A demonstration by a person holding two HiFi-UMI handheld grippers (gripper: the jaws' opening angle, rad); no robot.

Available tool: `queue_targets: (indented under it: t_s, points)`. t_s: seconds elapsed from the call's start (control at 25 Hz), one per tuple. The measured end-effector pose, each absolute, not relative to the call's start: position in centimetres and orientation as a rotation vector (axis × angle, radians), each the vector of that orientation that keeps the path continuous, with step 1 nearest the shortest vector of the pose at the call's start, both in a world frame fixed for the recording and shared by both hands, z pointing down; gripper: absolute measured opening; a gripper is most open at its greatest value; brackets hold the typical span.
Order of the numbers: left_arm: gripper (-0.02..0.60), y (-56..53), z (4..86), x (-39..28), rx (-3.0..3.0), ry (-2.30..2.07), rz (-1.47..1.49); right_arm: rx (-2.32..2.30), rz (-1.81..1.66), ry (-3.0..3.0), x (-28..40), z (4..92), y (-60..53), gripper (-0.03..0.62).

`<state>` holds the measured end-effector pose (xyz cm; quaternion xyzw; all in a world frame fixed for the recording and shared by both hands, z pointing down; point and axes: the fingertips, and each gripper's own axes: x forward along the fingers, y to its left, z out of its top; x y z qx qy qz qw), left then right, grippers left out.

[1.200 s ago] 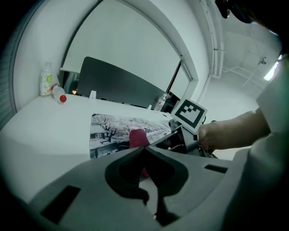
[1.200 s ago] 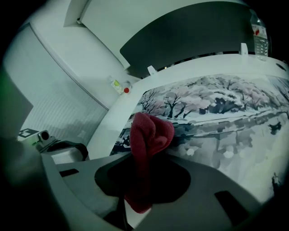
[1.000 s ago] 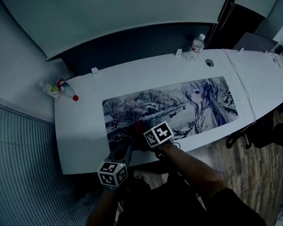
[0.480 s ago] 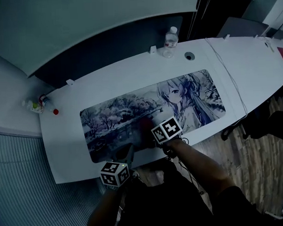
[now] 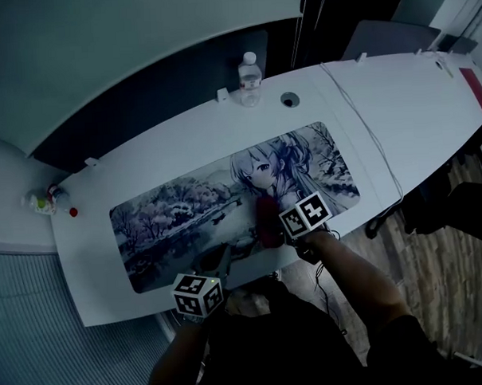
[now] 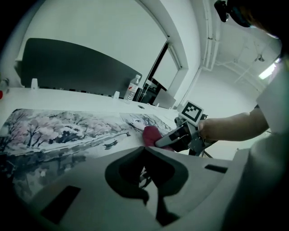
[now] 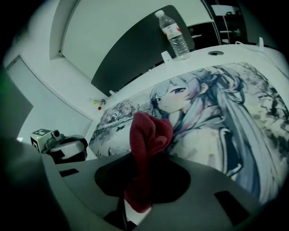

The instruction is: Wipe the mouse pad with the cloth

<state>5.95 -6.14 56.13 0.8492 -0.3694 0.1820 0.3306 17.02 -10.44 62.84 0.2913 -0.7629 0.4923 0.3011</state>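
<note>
A long mouse pad (image 5: 178, 214) printed with a snowy landscape and an anime girl lies on the white desk (image 5: 412, 100). My right gripper (image 5: 273, 226) is shut on a dark red cloth (image 5: 266, 214) and presses it onto the pad just below the girl's face. In the right gripper view the cloth (image 7: 149, 131) bunches out of the gripper (image 7: 143, 155) onto the pad (image 7: 216, 103). My left gripper (image 5: 220, 260) is shut and empty at the desk's front edge, left of the cloth. The left gripper view shows that gripper (image 6: 145, 150) with the cloth (image 6: 151, 134) beyond it.
A water bottle (image 5: 250, 77) stands at the desk's back edge beside a round cable hole (image 5: 290, 100). Small bottles (image 5: 46, 202) sit at the far left end. A white cable (image 5: 366, 134) runs across the desk right of the pad. A dark panel stands behind the desk.
My right gripper has dragged the cloth to the right along the pad, from the tree scene to under the girl's face. The left gripper has stayed at the front edge.
</note>
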Motion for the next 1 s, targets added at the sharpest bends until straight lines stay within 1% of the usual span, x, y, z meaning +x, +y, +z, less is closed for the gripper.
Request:
queue_targets:
  t_s: [0.2, 0.52, 0.72, 1.0]
  points:
    - [0.006, -6.8, 55.8, 9.3, 2.244, -0.942, 0.479, 0.83, 1.326, -1.998, 24.0, 62.9, -10.8, 0.11]
    - [0.006, -6.9, 55.5, 12.1, 2.255, -0.944, 0.495, 0.95, 1.354, -1.949, 34.3, 63.0, -11.4, 0.11]
    - [0.006, -6.4, 55.2, 13.2, 2.262, -0.936, 0.504, 1.004, 1.429, -1.886, 38.1, 62.5, -11.1, 0.112]
    - [0.006, -5.1, 54.7, 14.5, 2.284, -0.91, 0.513, 1.016, 1.332, -1.865, 42.7, 63.1, -11.6, 0.112]
